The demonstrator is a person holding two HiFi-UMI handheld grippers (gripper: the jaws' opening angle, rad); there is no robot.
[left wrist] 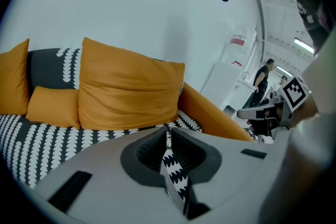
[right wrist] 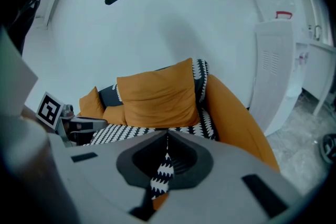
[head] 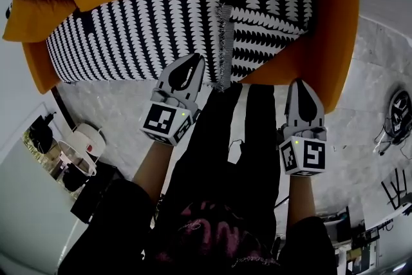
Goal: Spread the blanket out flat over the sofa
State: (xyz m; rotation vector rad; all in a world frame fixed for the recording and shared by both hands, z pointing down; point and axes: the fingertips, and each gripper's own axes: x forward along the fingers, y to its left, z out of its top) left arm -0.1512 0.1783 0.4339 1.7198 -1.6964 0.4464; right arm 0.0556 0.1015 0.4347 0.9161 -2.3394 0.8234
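Left gripper (left wrist: 168, 132), right gripper (right wrist: 167, 138) — jaws pinching blanket (head: 129, 29)

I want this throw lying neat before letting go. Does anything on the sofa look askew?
Yes. The blanket isn't flat: near the middle of the sofa a fringed edge runs front to back, and right of it the pattern turns another way, as if folded over.

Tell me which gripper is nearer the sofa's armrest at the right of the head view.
Right. The right gripper hangs beside the armrest, at its inner front edge, shut on the blanket. The left gripper is over the seat's front middle, farther away.
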